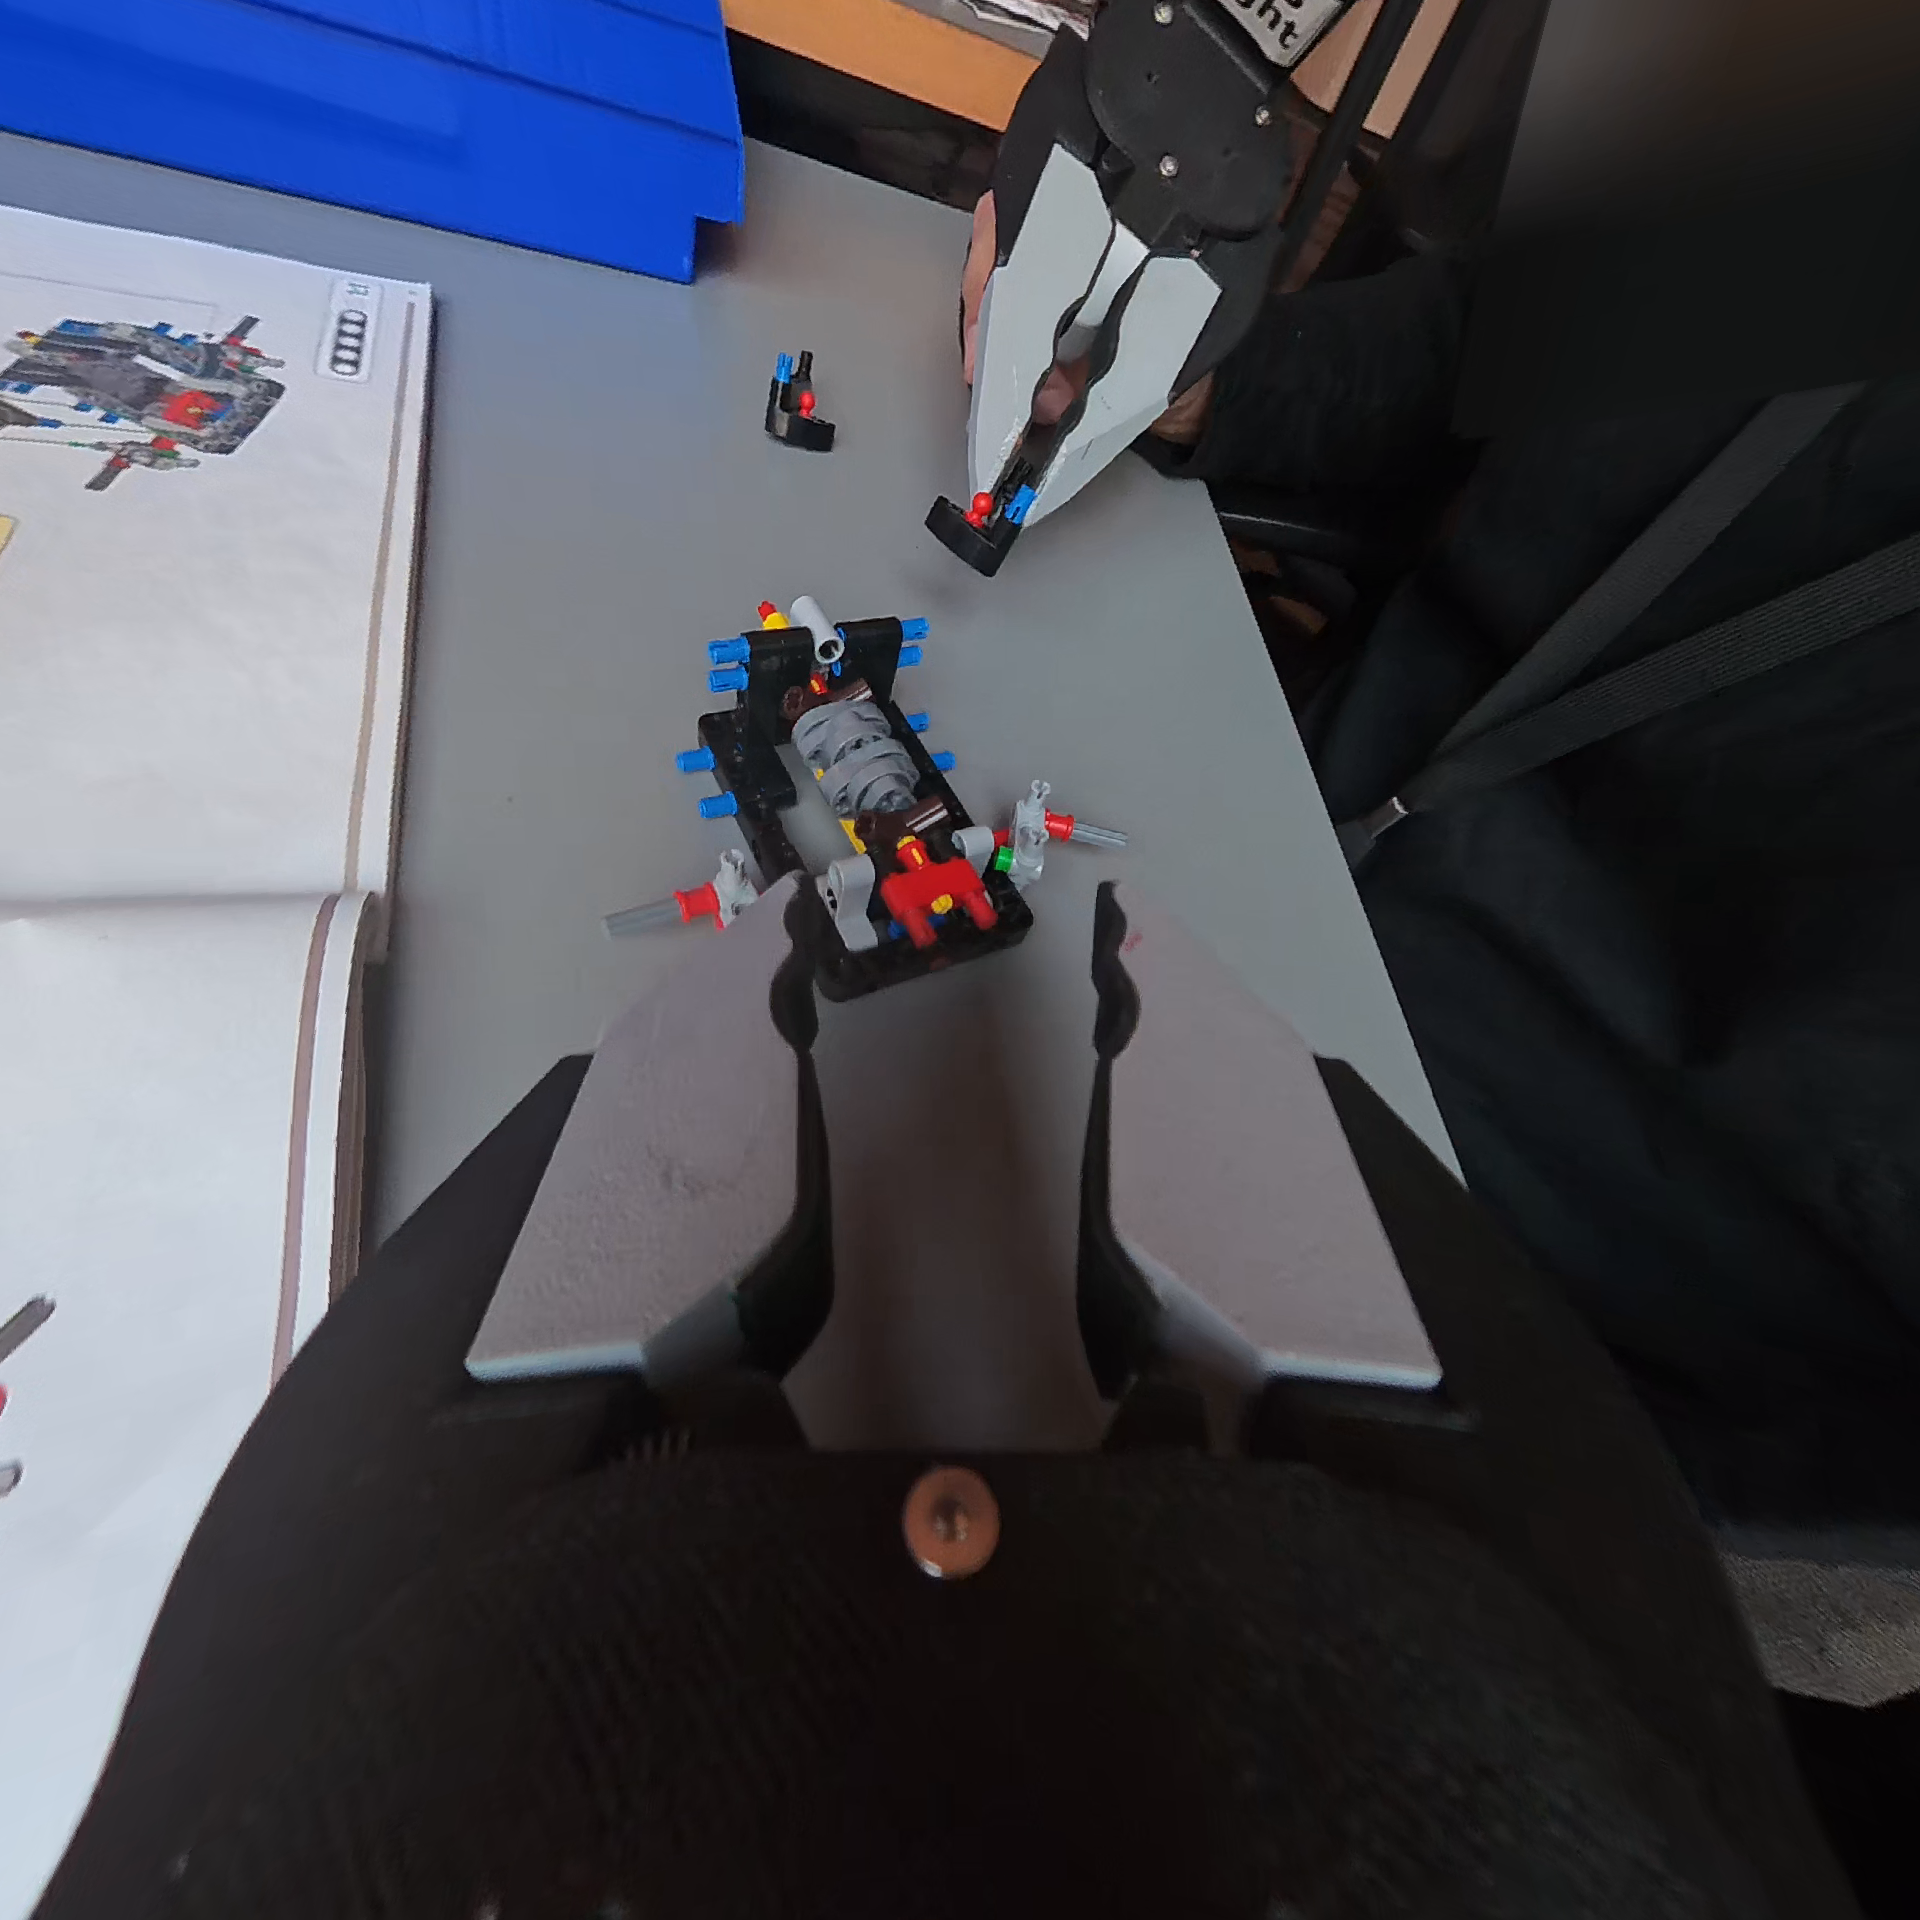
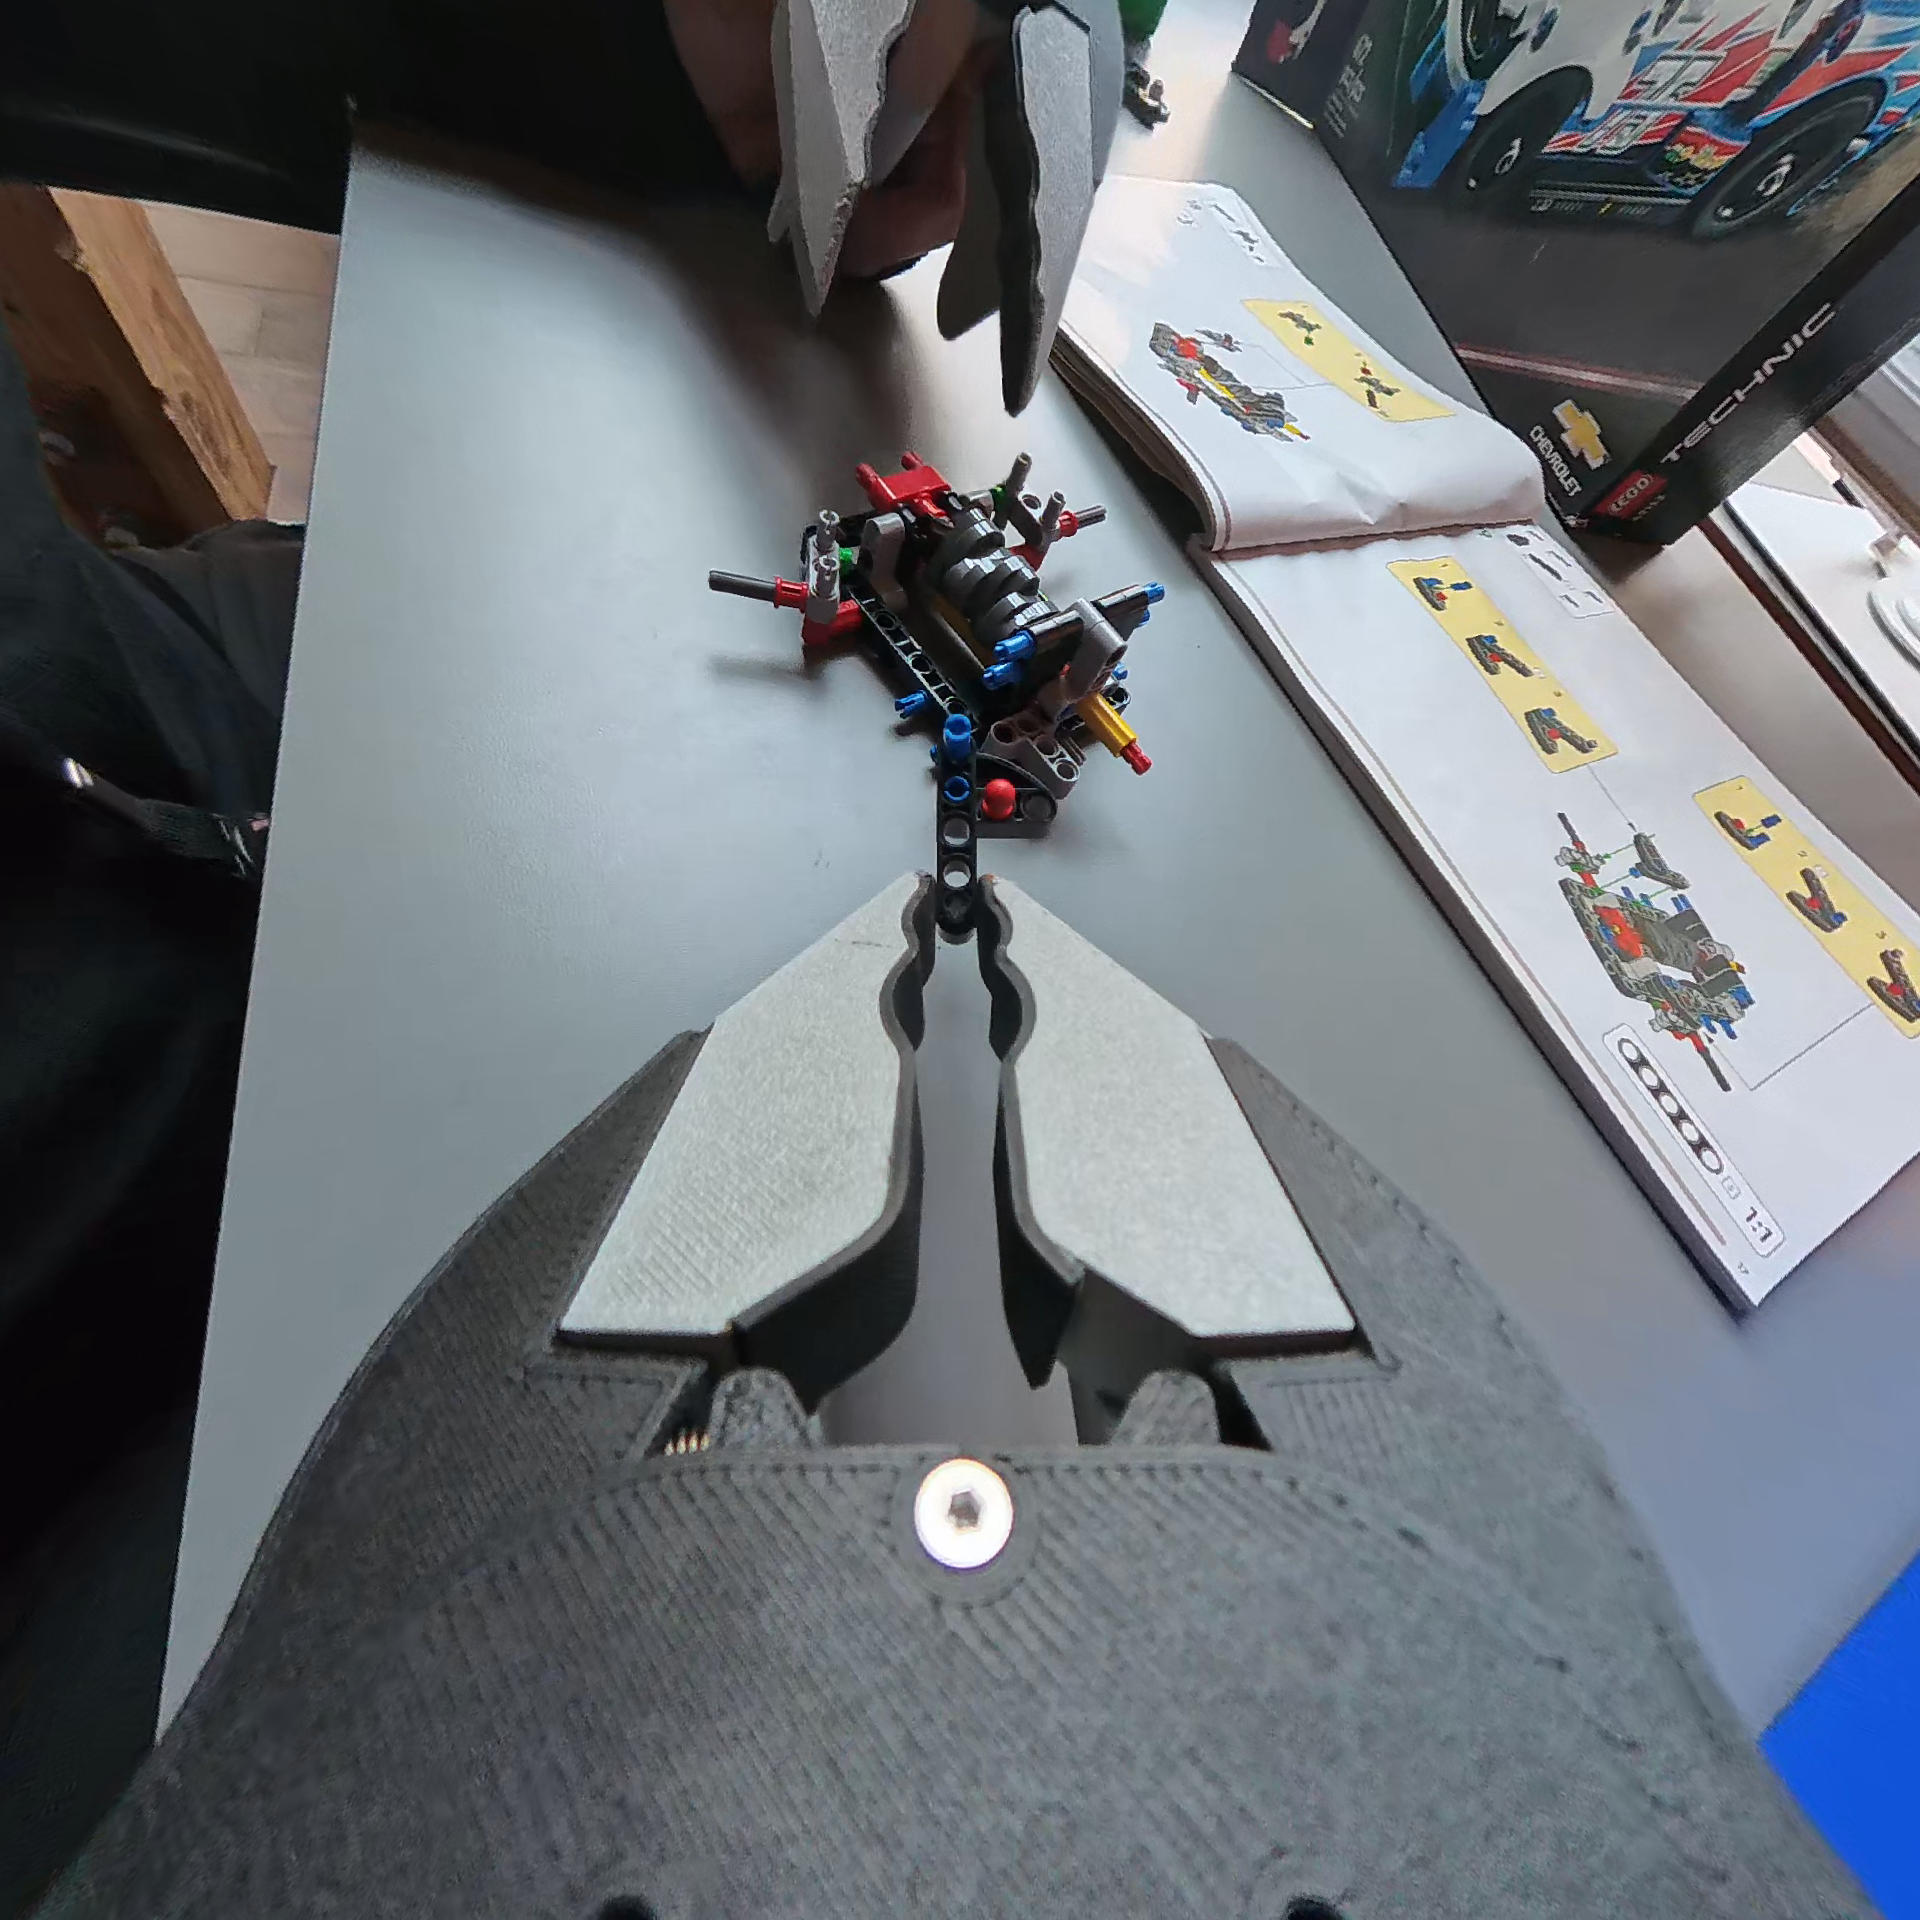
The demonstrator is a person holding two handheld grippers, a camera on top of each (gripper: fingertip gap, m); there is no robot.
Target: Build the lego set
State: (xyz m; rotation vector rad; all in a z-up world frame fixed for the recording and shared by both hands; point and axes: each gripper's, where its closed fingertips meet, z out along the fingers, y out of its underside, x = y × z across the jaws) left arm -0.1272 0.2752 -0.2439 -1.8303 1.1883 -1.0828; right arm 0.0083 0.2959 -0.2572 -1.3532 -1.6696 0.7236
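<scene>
A smooth grey tabletop [image 1: 582, 540] with a rounded edge fills most of both views. At its far left in the left wrist view stands a bright blue plastic bin [image 1: 416, 94] with stepped walls; a corner of the same blue [image 2: 1849, 1704] shows at the near right of the right wrist view. Beyond the bin lies an orange-brown wooden surface [image 1: 883, 52]. Off the tabletop's right edge hangs dark fabric crossed by grey webbing straps [image 1: 1662, 644]. In the right wrist view, pale wooden flooring [image 2: 239, 312] shows at the far left.
</scene>
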